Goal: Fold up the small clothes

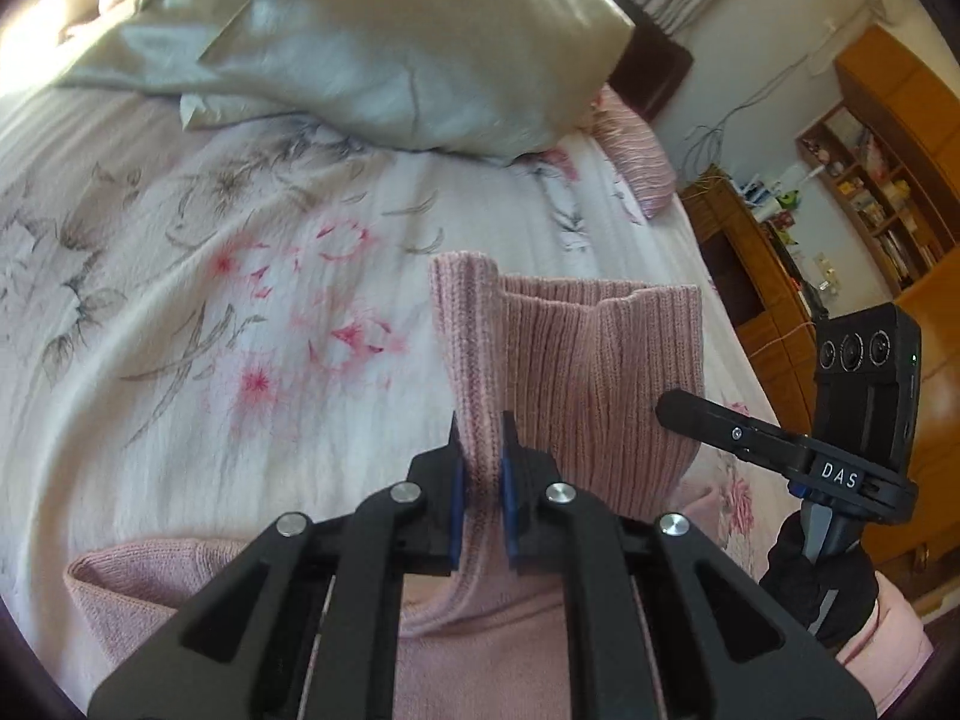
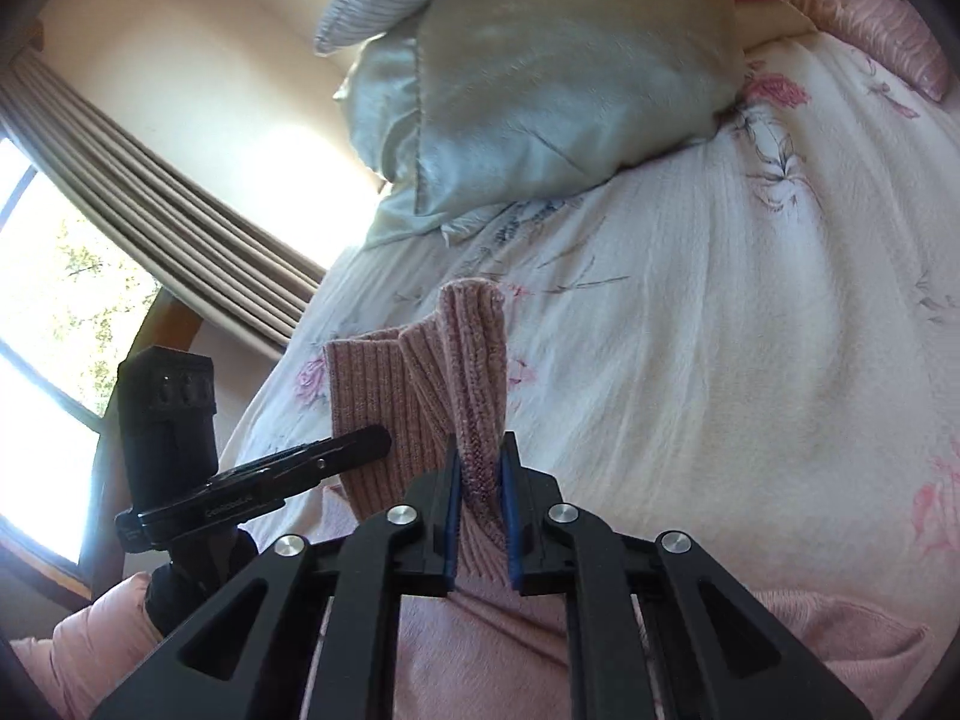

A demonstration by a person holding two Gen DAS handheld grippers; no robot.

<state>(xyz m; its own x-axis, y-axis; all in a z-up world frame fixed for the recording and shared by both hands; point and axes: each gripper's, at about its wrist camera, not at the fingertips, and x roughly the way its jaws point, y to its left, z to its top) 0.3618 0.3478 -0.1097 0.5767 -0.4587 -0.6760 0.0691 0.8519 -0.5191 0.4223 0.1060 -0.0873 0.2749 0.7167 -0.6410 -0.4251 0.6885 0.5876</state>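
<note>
Two grippers: both level, pointing across the bed (image 1: 150,324)
Pillow (image 1: 414,54): silky, lying ahead near the headboard
Sweater (image 1: 606,372): pink ribbed hem lifted above the bed
Left gripper (image 1: 482,450): fingers clamped on sweater
Right gripper (image 2: 481,468): fingers clamped on sweater

Pink ribbed-knit sweater (image 1: 600,372), one. Ribbed hem stood lifted and bunched; the body lay below on the floral bedspread (image 1: 240,300).

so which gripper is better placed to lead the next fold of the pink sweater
Neither clearly. The left gripper and right gripper are each shut on an end of the pink sweater ribbed edge, raised over the bedspread. They likely move together.
</note>
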